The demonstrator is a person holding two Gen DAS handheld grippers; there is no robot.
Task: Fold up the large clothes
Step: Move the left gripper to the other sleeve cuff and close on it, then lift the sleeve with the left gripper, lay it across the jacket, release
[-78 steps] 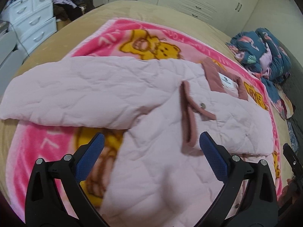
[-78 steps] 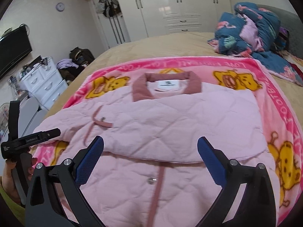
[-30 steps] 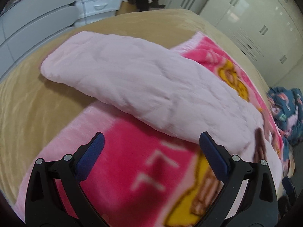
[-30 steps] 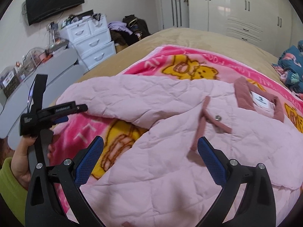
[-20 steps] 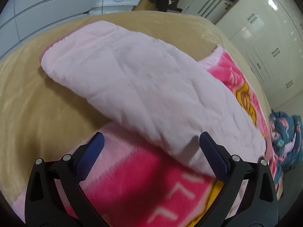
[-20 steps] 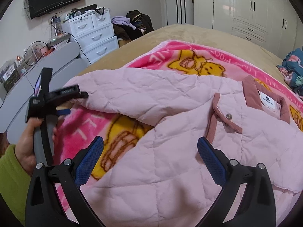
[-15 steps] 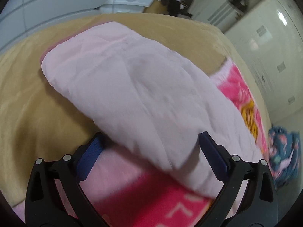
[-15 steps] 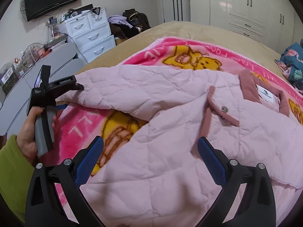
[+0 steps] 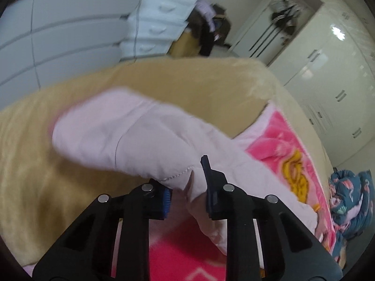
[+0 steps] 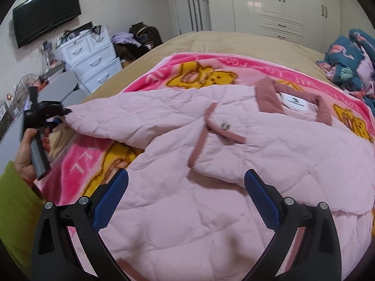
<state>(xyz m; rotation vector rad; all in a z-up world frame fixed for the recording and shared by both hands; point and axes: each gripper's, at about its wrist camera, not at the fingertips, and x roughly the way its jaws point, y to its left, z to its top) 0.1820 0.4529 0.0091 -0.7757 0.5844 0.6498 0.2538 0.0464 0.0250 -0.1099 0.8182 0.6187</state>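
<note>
A pale pink quilted jacket point(image 10: 234, 164) with a dusty-rose collar lies spread on a pink bear blanket point(image 10: 194, 70). Its sleeve point(image 9: 131, 135) stretches out to the left over the tan bed cover. My left gripper point(image 9: 187, 180) has its jaws closing onto the sleeve's near edge, and the pads pinch the fabric, which lifts a little. In the right wrist view the left gripper point(image 10: 58, 114) sits at the sleeve's cuff end, held by a hand point(image 10: 28, 154). My right gripper point(image 10: 185, 187) hangs open above the jacket's front panel with nothing between its fingers.
The tan bed point(image 10: 211, 39) extends beyond the blanket. A teal flowered quilt pile point(image 10: 346, 61) sits at the far right. White drawers point(image 10: 93, 63) and a grey unit point(image 9: 58, 35) stand left of the bed, with white wardrobes point(image 10: 281, 2) behind.
The left gripper went from wide open around the sleeve to shut on it and rose slightly, lifting the fabric. The right gripper shifted sideways over the jacket, still open.
</note>
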